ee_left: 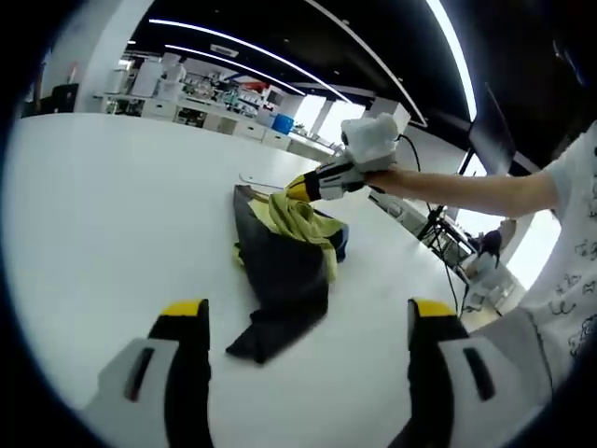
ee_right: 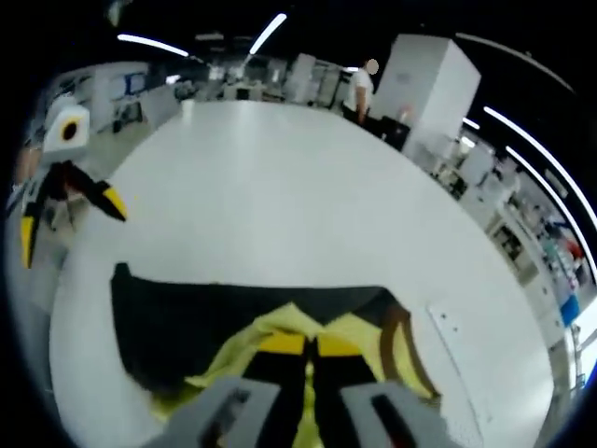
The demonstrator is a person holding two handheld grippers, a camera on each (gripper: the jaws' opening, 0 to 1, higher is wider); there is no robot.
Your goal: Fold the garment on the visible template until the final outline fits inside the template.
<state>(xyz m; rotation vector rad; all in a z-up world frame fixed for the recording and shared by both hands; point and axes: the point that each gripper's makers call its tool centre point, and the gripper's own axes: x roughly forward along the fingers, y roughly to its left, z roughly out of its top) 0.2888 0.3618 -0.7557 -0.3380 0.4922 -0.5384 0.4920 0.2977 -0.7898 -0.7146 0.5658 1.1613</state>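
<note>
In the left gripper view, the left gripper (ee_left: pixel 308 350) hangs low over the white table (ee_left: pixel 112 215) with its yellow-tipped jaws spread wide and nothing between them, apparently waiting its turn while the other hand works. Just beyond those jaws lies the garment (ee_left: pixel 280 271), a dark piece with a yellow-green lining, bunched and partly turned over so that one dark flap trails toward the camera and the yellow part is heaped at the far end. There the right gripper (ee_left: pixel 300 187), carried on a person's outstretched arm (ee_left: pixel 466 191), has its yellow tips down at the yellow fabric, probably so that edge can be lifted and drawn flat. The right gripper view bears this out: the right gripper's jaws stand close together with the yellow lining gathered between and around their tips, so it looks pinched on the cloth, while the dark panel spreads across the table just past them. To one side of the cloth a pale rectangular outline (ee_right: pixel 457 373), which may be the template, lies on the table; the garment overlaps its nearer edge but is far from fitting inside. Folding seems barely begun. Farther off stand lab benches (ee_left: pixel 205 107) and a person (ee_right: pixel 359 89) beyond the table's far edge.
</note>
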